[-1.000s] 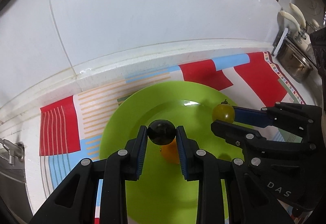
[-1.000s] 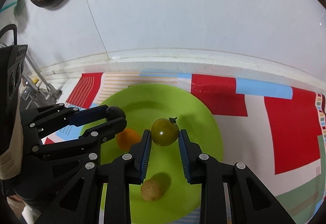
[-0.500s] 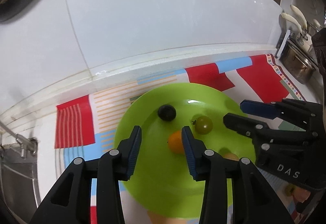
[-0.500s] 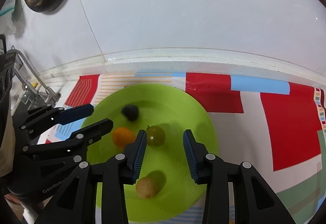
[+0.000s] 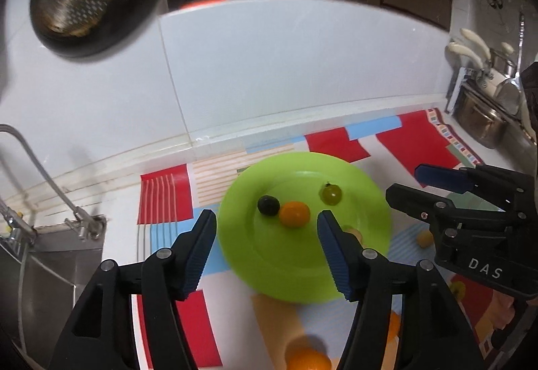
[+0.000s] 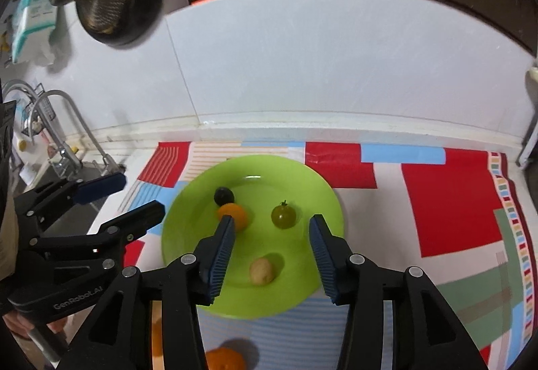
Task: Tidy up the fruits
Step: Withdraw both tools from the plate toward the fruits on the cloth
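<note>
left gripper [image 5: 265, 235]: jaws apart with nothing between them; they have just been opening, and it hangs above the near left edge of the green plate [image 5: 269, 275]
right gripper [image 6: 270, 252]: jaws apart and empty, also just opening, above the plate's near side
dark berry [image 6: 224, 195]: lies loose on the plate, toward its far left, touching the small orange fruit [image 6: 235, 214]
green tomato [image 6: 283, 216]: free on the plate, right of the orange one, well apart from it
pale fruit [image 6: 261, 271]: on the plate's near part
done: four fruits sit on the plate
left: at least one orange fruit [image 6: 224, 359] waits on the patterned mat [image 6: 454, 201] just in front of the plate, another small pale one [image 5: 424, 238] to its right; I judge the job partway through
</note>
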Demonstrator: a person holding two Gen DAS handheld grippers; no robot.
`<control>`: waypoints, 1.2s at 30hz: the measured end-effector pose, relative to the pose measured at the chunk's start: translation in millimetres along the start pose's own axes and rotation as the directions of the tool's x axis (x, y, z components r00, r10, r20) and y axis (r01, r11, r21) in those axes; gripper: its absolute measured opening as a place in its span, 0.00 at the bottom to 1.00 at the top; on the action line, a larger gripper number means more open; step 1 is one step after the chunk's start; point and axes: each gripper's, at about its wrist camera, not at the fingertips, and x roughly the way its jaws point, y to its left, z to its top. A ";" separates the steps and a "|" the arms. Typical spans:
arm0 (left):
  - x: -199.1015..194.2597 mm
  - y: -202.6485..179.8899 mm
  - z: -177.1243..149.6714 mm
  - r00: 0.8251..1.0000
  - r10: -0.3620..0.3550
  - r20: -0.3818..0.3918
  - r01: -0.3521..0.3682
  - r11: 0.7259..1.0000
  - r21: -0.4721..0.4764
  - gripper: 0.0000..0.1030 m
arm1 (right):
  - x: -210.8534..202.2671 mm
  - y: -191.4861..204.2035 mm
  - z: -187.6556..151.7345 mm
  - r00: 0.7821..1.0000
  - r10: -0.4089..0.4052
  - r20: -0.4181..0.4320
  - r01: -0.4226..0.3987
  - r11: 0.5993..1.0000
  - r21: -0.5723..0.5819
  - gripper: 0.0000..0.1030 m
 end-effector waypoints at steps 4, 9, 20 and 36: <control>-23.9 -2.0 -6.7 0.999 0.004 0.035 -0.004 1.000 -0.007 0.65 | -21.9 5.2 -8.5 1.000 0.003 0.030 -0.002 1.000 -0.012 0.46; -53.6 -5.5 -17.0 0.997 0.010 0.071 -0.009 1.000 -0.009 0.71 | -47.8 12.7 -19.4 0.998 0.007 0.062 -0.005 1.000 -0.024 0.51; -94.9 -5.4 -51.4 0.995 0.032 0.096 -0.031 0.999 -0.014 0.78 | -88.8 28.1 -42.0 0.994 -0.036 0.107 0.042 0.998 -0.051 0.57; -100.4 -7.2 -98.1 0.999 0.033 0.038 -0.033 0.999 -0.008 0.82 | -97.6 42.9 -97.8 0.998 -0.057 0.036 0.060 0.995 -0.082 0.57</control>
